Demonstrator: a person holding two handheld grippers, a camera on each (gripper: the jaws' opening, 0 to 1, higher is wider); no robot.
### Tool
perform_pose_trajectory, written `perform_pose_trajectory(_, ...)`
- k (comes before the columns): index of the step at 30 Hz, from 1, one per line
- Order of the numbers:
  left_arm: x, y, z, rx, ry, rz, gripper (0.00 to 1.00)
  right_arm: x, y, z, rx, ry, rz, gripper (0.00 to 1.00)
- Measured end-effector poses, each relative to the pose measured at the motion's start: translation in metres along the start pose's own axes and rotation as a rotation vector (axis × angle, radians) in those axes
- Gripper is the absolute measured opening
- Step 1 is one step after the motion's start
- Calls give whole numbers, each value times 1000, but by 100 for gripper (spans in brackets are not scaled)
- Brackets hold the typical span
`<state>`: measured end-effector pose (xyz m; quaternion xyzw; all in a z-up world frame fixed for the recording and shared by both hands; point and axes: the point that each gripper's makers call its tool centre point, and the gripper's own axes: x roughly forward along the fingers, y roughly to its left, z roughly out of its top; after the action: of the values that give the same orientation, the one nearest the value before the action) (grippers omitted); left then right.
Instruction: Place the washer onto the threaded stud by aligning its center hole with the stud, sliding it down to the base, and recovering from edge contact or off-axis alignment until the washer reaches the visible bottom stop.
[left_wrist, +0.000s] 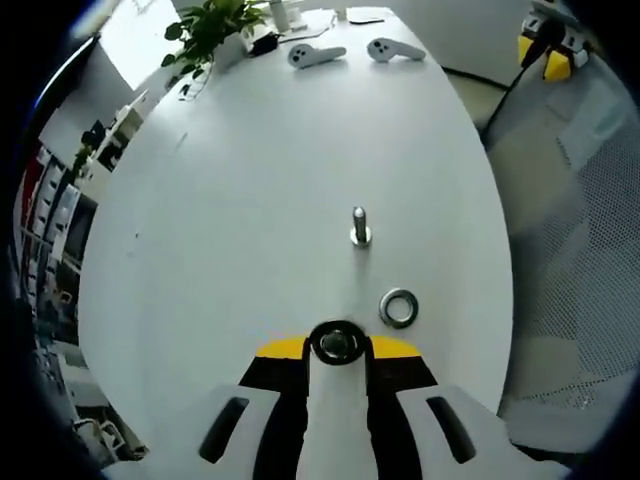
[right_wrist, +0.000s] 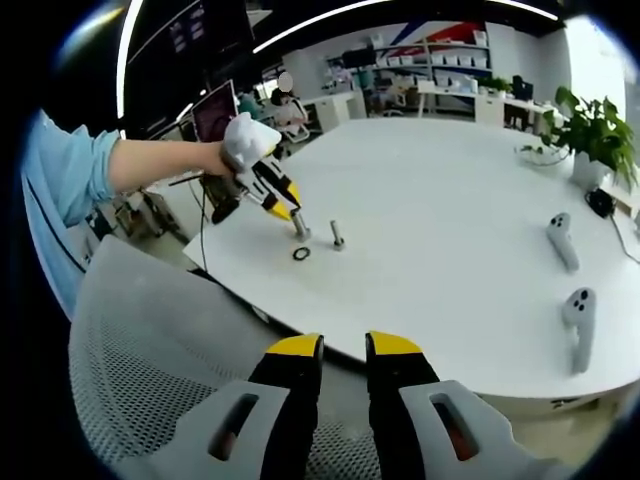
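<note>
The threaded stud (left_wrist: 360, 228) stands upright on the white table (left_wrist: 250, 200). A loose washer (left_wrist: 398, 307) lies flat on the table beside it, nearer to me. My left gripper (left_wrist: 337, 345) is shut on a second washer (left_wrist: 337, 342), held short of the stud and a little left of the loose one. In the right gripper view a hand holds that left gripper (right_wrist: 297, 222) just left of the stud (right_wrist: 337, 236), with the loose washer (right_wrist: 301, 254) below them. My right gripper (right_wrist: 345, 348) hangs off the table over a mesh chair, jaws a little apart and holding nothing.
Two white controllers (left_wrist: 318, 54) (left_wrist: 394, 48) and a potted plant (left_wrist: 212, 30) sit at the table's far end. A grey mesh chair (right_wrist: 150, 330) stands against the near table edge (right_wrist: 330, 345). A light-blue sleeve (right_wrist: 70, 185) reaches in from the left.
</note>
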<state>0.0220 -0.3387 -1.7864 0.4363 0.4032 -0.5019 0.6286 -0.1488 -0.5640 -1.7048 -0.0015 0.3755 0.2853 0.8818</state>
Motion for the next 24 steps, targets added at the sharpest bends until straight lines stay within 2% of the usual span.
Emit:
perform_pose_trajectory(16, 4, 2, 3, 102, 170, -91, 19, -2, -1, -1, 17, -9, -3, 20)
perform_pose_trajectory(24, 19, 0, -1, 144, 215, -104, 19, -2, -1, -1, 24, -13, -3, 20)
